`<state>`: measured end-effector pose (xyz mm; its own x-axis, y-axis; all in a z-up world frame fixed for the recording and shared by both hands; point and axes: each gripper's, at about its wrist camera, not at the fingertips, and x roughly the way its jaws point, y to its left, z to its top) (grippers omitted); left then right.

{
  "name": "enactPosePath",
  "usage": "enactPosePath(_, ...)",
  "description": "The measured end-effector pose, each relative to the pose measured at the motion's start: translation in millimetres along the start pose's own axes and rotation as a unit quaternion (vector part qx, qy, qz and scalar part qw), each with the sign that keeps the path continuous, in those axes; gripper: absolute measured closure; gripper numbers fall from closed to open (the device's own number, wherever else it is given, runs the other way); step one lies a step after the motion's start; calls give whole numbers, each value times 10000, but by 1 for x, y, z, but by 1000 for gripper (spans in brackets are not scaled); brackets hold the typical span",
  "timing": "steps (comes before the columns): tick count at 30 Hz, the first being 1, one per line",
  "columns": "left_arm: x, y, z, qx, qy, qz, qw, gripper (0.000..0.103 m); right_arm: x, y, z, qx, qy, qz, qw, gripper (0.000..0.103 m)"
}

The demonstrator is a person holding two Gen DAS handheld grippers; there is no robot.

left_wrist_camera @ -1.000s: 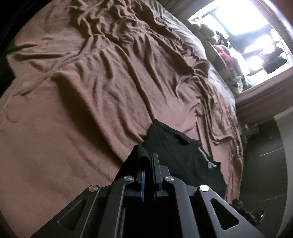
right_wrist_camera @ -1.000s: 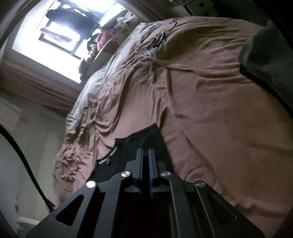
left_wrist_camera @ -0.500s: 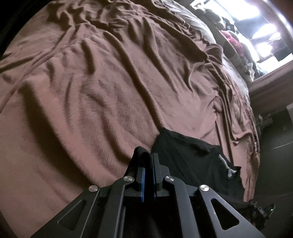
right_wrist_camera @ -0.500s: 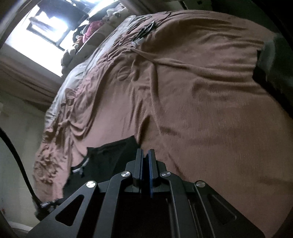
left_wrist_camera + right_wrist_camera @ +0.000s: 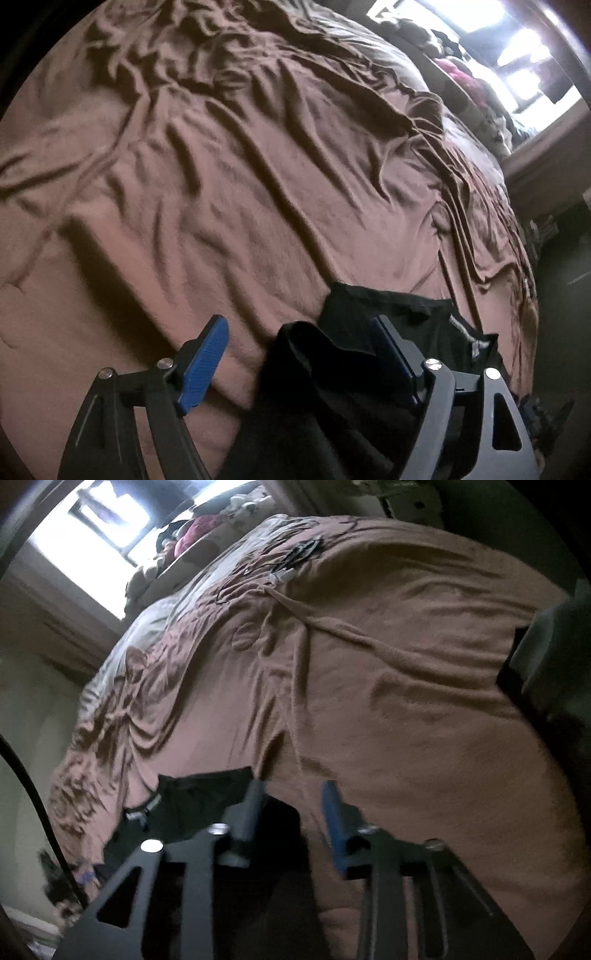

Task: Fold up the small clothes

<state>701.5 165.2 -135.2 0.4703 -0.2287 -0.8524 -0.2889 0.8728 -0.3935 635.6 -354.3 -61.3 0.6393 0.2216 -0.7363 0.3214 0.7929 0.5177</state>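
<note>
Left gripper [image 5: 301,354]: jaws opening, wide apart; a bunched fold of the black garment [image 5: 373,332] sits between them, pads clear of it. Right gripper [image 5: 291,814]: jaws opening, dark cloth between, not pinched. Garment lies on the near edge of the rumpled brown blanket [image 5: 240,192]. Far: bright window [image 5: 99,528].

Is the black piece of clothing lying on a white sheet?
No. The black garment lies on a wrinkled brown blanket that covers the bed, as the left wrist view shows.
</note>
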Motion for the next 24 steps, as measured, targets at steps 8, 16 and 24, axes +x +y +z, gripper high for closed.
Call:
enactPosePath(8, -17, 7, -11, 882, 230, 336, 9953, 23, 2, 26, -6, -1253, 381, -325, 9909, 68)
enactPosePath(16, 3, 0, -33, 1702, 639, 737, 9806, 23, 26, 51, -20, -2123, 743, -624, 9724, 68)
enactPosePath(24, 41, -29, -30, 2255, 647, 963, 9673, 25, 58, 67, -23, -2409, 746, -733, 9649, 68)
